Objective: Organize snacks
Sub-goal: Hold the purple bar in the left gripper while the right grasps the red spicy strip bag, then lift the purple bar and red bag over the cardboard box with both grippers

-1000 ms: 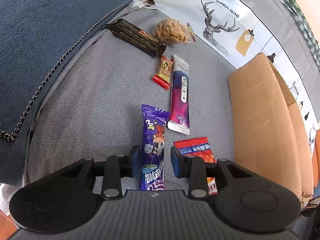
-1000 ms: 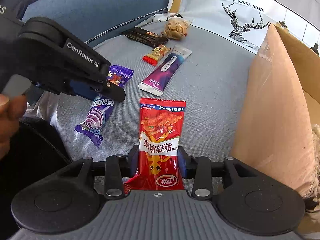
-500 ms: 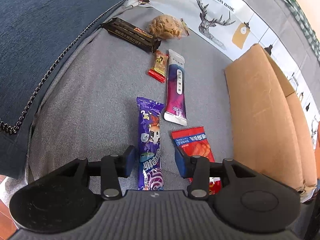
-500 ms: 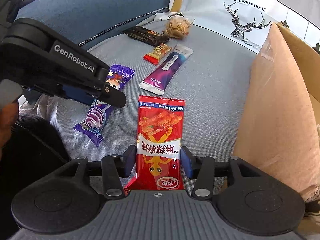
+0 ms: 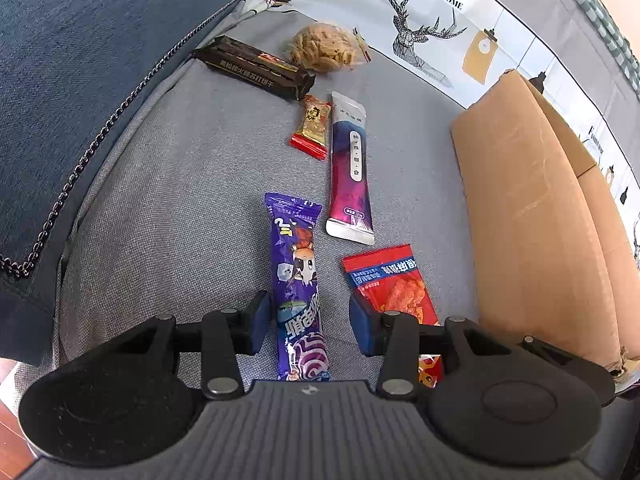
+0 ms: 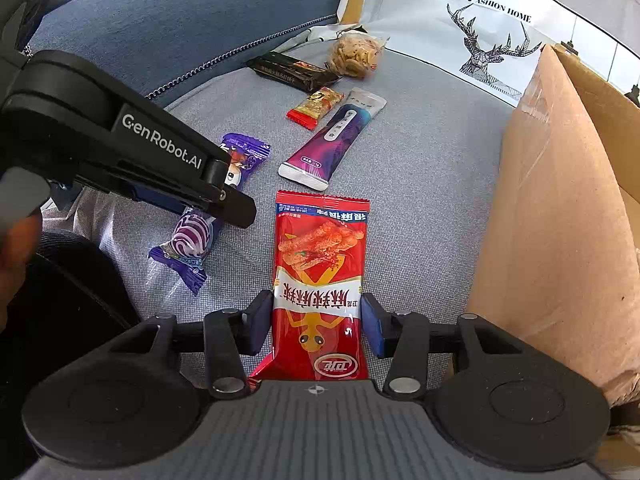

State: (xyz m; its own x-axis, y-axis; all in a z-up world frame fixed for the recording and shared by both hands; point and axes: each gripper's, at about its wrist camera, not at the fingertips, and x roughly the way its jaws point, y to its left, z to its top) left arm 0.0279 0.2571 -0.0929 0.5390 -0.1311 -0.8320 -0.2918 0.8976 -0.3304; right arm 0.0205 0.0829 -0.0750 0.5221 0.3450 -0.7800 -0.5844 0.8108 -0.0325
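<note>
left gripper [image 5: 308, 322] spread over purple snack pack [image 5: 298, 280] on grey sofa seat [image 5: 168, 216]; left pad beside the wrapper, right pad clear. right gripper [image 6: 316, 322] straddles red snack pack [image 6: 320, 280], jaws closing, pads at its edges, not visibly squeezing. both packs lie flat. cardboard box [image 6: 560, 208] stands to the right; magenta sachet [image 5: 350, 168] and more snacks lie beyond

On the grey fabric sofa seat [image 5: 168, 208], the purple candy wrapper [image 5: 298, 280] lies left of the red snack packet [image 6: 320, 280], the tall brown cardboard box [image 6: 560, 220] at their right, the magenta stick sachet [image 5: 350, 168] beyond.
</note>
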